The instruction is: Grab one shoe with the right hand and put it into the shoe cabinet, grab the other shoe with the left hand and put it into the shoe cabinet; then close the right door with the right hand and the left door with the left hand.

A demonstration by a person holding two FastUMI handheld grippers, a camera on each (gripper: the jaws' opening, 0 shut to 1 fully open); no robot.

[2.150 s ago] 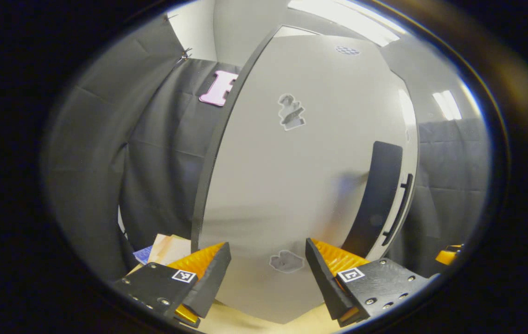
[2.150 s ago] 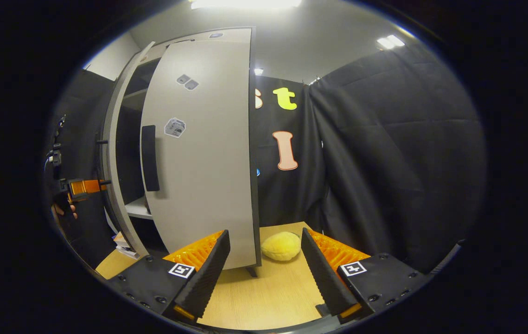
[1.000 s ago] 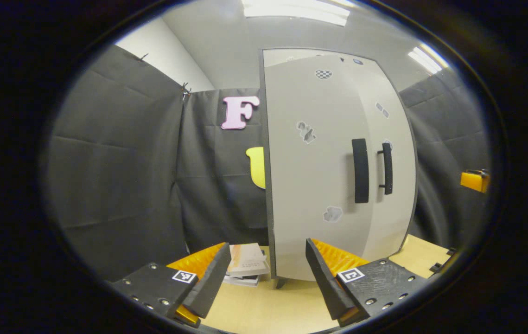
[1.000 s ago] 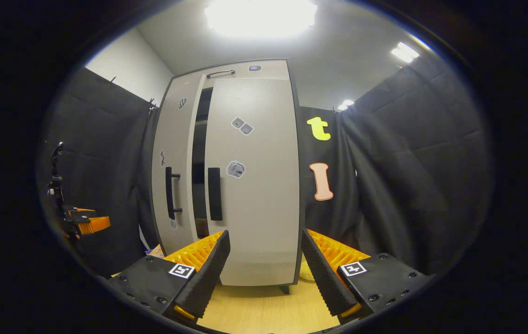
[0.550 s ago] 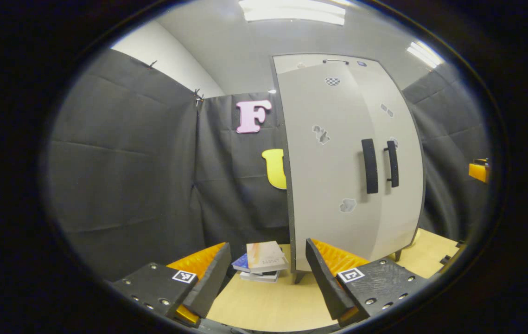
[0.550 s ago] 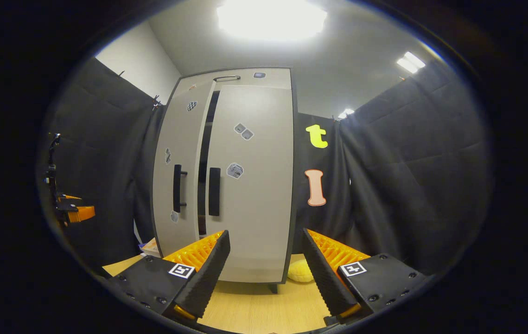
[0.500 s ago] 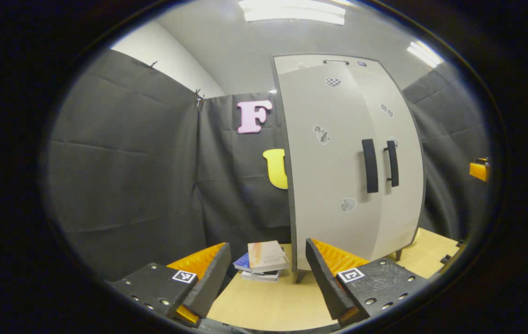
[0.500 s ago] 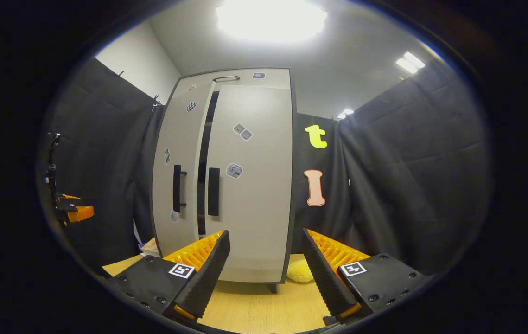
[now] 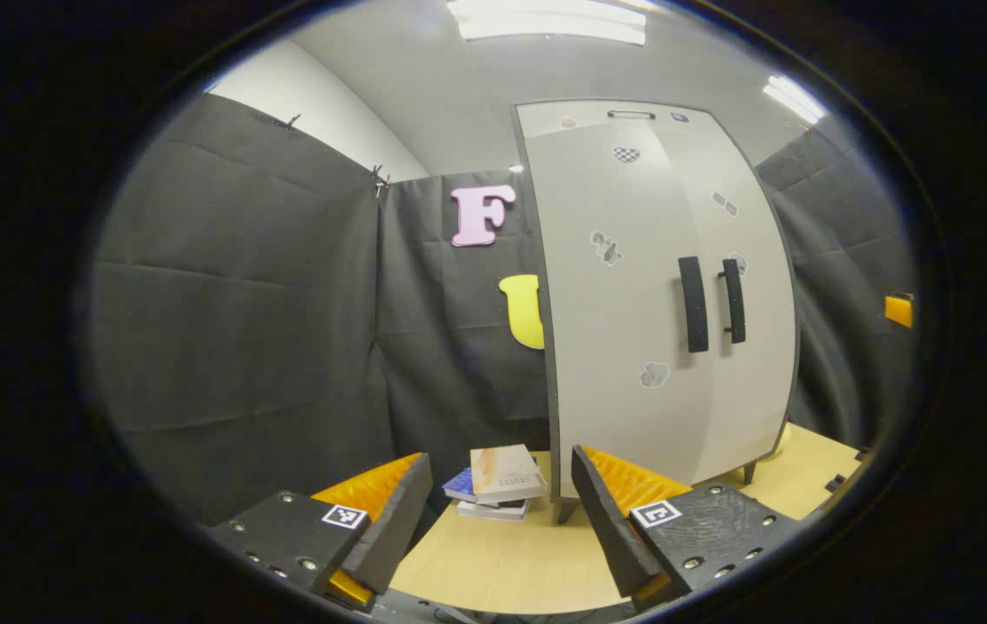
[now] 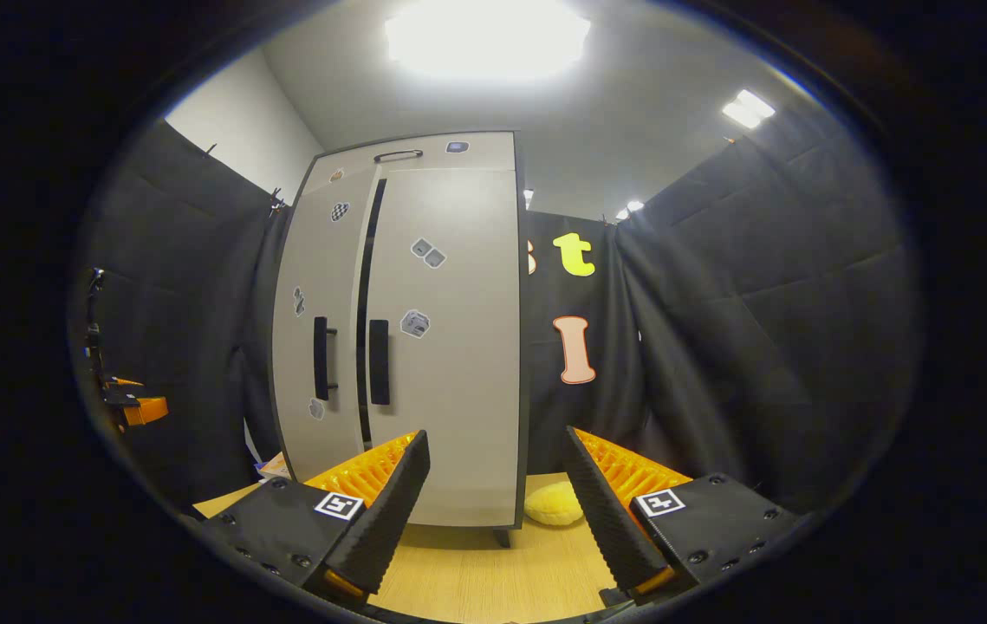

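The tall grey shoe cabinet (image 9: pixel 658 303) (image 10: pixel 424 347) stands on the wooden table with both doors swung to, their dark handles (image 9: pixel 712 302) (image 10: pixel 347 360) side by side. A thin dark slit runs between the doors in the right gripper view. My left gripper (image 9: pixel 500 520) is open and empty, back from the cabinet's left front corner. Open and empty too, my right gripper (image 10: pixel 497 520) sits back from the cabinet's right front. Far off at the left edge of the right gripper view is the left gripper (image 10: pixel 131 407). The shoes are hidden.
A small stack of books (image 9: pixel 500 481) lies on the table (image 9: pixel 502 563) left of the cabinet. A yellow soft lump (image 10: pixel 554 503) lies at the cabinet's right foot. Black cloth walls close in on all sides.
Both doors have swung from open to closed against the cabinet. Both grippers have drawn back from it, so the cabinet looks smaller and more table shows.
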